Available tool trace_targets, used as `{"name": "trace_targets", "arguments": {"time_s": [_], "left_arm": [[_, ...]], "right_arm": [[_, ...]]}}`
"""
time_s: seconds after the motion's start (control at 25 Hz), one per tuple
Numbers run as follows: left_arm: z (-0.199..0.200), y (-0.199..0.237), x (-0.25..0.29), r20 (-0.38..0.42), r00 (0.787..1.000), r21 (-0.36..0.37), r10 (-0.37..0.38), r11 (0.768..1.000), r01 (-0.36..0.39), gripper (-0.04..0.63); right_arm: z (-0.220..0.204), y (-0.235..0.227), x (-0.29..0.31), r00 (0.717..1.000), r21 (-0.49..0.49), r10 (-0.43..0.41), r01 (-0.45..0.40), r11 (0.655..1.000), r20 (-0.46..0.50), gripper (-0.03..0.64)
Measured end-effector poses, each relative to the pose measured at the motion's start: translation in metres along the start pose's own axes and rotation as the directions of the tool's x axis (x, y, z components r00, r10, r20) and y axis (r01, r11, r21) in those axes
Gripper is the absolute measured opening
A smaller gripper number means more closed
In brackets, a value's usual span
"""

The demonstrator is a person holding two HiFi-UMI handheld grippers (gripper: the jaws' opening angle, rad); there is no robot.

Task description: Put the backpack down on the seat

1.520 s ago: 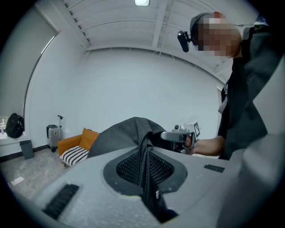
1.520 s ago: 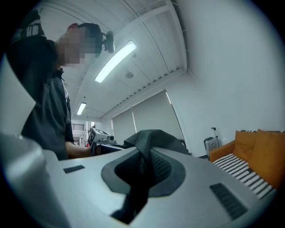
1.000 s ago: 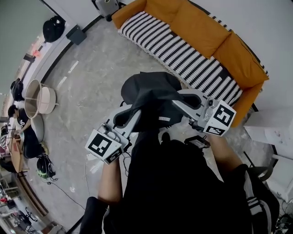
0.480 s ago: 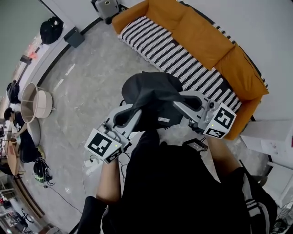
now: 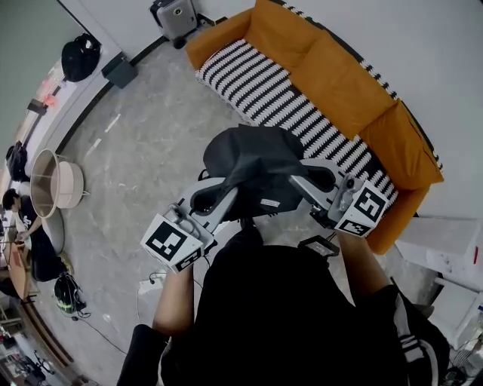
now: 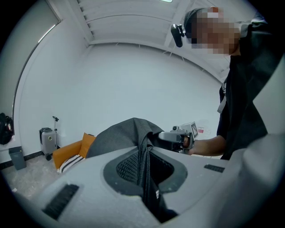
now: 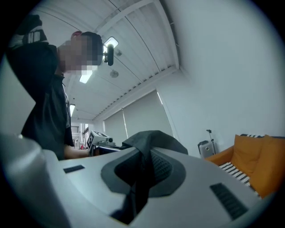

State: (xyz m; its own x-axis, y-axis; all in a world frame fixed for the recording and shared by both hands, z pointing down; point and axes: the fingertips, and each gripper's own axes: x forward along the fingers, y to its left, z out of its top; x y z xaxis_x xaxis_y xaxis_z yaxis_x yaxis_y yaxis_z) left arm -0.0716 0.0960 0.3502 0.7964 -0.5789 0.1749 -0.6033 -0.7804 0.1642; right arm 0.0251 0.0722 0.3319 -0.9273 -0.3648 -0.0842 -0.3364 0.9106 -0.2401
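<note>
A dark grey backpack (image 5: 249, 154) hangs in the air in front of the person, held up by its black straps. My left gripper (image 5: 226, 194) is shut on one strap (image 6: 144, 171), which runs between its jaws. My right gripper (image 5: 298, 179) is shut on the other strap (image 7: 138, 182). The backpack's body (image 6: 120, 136) bulges just beyond the left jaws, and its top (image 7: 153, 138) rises past the right jaws. The seat is an orange sofa (image 5: 339, 75) with a black-and-white striped cushion (image 5: 294, 102), beyond and beside the backpack, a little to the right.
A grey suitcase (image 5: 175, 16) stands at the sofa's far end by the wall. A dark box (image 5: 121, 69) and a black bag (image 5: 79, 54) lie at the left wall. A round basket (image 5: 53, 181) and people sit at the far left. A white cabinet (image 5: 445, 245) is at right.
The person has stepped towards the sofa, which has slid down and right in the head view. Both grippers hold the backpack as before.
</note>
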Motion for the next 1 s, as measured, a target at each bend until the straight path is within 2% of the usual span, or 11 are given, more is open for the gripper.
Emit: {"name": "trace_targets", "arguments": {"time_s": [0.24, 0.52, 0.8, 1.0], "left_arm": [[0.011, 0.058, 0.008, -0.001, 0.999, -0.009, -0.033, 0.999, 0.033, 0.037], [0.027, 0.103, 0.036, 0.000, 0.998, 0.018, -0.063, 0.998, 0.063, 0.037], [0.039, 0.137, 0.058, 0.007, 0.999, 0.015, -0.054, 0.998, 0.054, 0.037], [0.046, 0.173, 0.092, -0.002, 0.999, -0.002, -0.043, 0.999, 0.043, 0.037]], "right_arm": [[0.005, -0.038, 0.044, 1.000, 0.004, -0.022, 0.022, 1.000, 0.000, 0.037], [0.016, -0.083, 0.067, 0.998, -0.006, -0.053, 0.053, 0.999, 0.029, 0.037], [0.026, -0.116, 0.083, 0.997, -0.015, -0.067, 0.068, 0.998, 0.030, 0.037], [0.031, -0.167, 0.096, 0.999, -0.002, -0.052, 0.053, 0.999, 0.013, 0.037]]}}
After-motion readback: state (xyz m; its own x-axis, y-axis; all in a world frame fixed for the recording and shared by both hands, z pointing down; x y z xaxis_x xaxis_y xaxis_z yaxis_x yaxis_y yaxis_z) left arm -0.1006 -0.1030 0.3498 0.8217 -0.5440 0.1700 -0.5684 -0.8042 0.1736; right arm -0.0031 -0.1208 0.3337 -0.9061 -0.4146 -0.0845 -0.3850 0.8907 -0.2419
